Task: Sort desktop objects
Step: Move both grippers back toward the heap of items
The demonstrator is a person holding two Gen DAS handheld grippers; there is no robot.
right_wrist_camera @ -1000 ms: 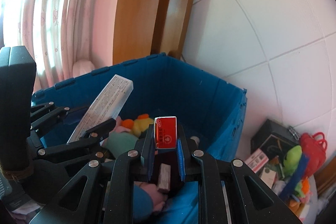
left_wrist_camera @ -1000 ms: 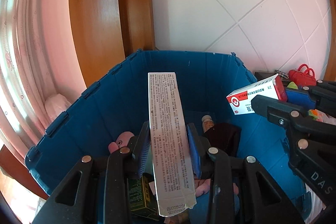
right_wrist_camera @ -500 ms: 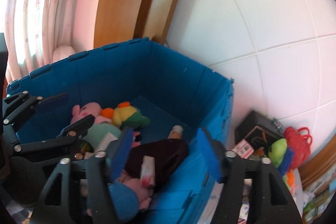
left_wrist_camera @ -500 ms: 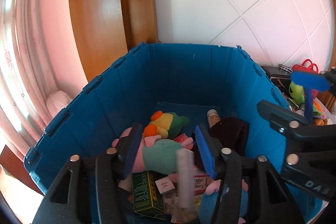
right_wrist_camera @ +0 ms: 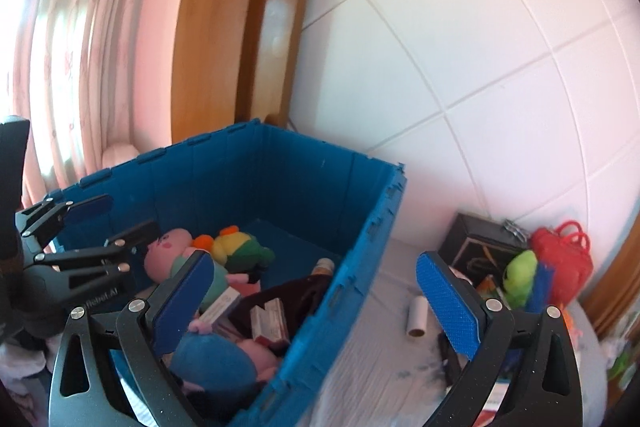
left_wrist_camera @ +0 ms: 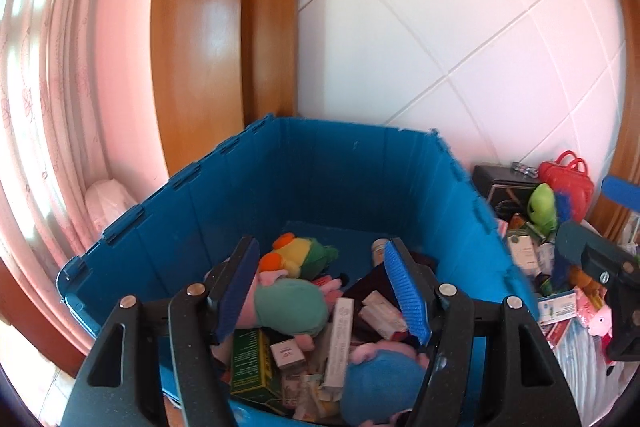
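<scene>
A blue plastic bin (left_wrist_camera: 320,167) (right_wrist_camera: 280,179) holds plush toys and several small boxes. The long white box (left_wrist_camera: 340,339) lies flat among them, and a red and white box (right_wrist_camera: 272,323) rests on a dark cloth. My left gripper (left_wrist_camera: 320,251) hovers over the near side of the bin, jaws opening, nothing between them. In the right wrist view the right gripper (right_wrist_camera: 314,263) straddles the bin's right wall, jaws opening very wide and empty. Its left finger is over the bin, its right finger over the tabletop.
Right of the bin, on a white cloth, lie a green plush (right_wrist_camera: 520,275), a red toy bag (right_wrist_camera: 564,263), a black box (right_wrist_camera: 476,247), a small white roll (right_wrist_camera: 416,315) and more packets. A tiled wall, a wooden frame (left_wrist_camera: 224,27) and a pink curtain stand behind.
Both grippers let go of their boxes and spread their jaws. The long white box and the red and white box fell into the bin. The right gripper swung towards the bin's right wall.
</scene>
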